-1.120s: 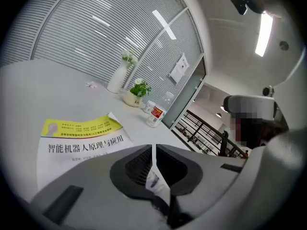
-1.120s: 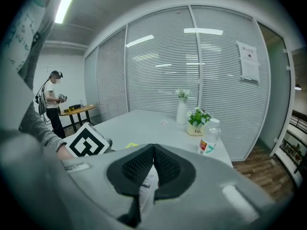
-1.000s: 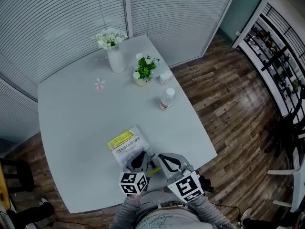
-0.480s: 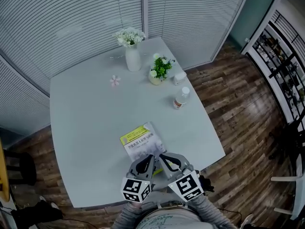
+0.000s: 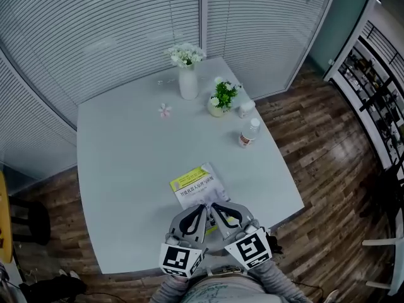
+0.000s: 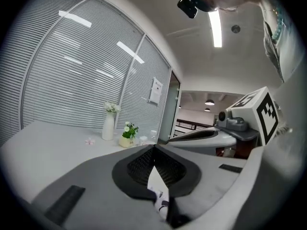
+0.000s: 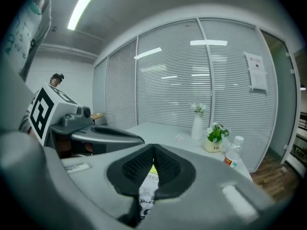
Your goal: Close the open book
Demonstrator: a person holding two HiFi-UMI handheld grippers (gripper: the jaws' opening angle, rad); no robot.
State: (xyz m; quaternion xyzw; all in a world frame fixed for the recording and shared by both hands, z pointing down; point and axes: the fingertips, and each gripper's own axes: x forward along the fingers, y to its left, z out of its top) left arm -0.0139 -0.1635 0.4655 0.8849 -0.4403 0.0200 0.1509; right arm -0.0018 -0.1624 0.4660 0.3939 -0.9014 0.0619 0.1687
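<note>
The book (image 5: 197, 185) lies closed and flat on the white table (image 5: 126, 156), its cover with a yellow band facing up, near the front edge. My left gripper (image 5: 203, 208) and right gripper (image 5: 213, 208) hover side by side just over the book's near edge, tips almost touching each other. In the left gripper view the left gripper (image 6: 154, 147) has its jaws together at the tips. The right gripper (image 7: 153, 147) is shut too, and a strip of the book (image 7: 148, 186) shows below through the gap behind its tips. Neither gripper holds anything.
At the table's far side stand a white vase of flowers (image 5: 187, 81), a small potted plant (image 5: 221, 100), a little jar (image 5: 246, 109) and a water bottle (image 5: 249, 133). A pink paper flower (image 5: 165, 110) lies left of them. Blinds close off the back; wooden floor lies to the right.
Both grippers have drawn back from over the book toward the near table edge and lifted, so more of the cover shows. The book has stayed closed and still.
</note>
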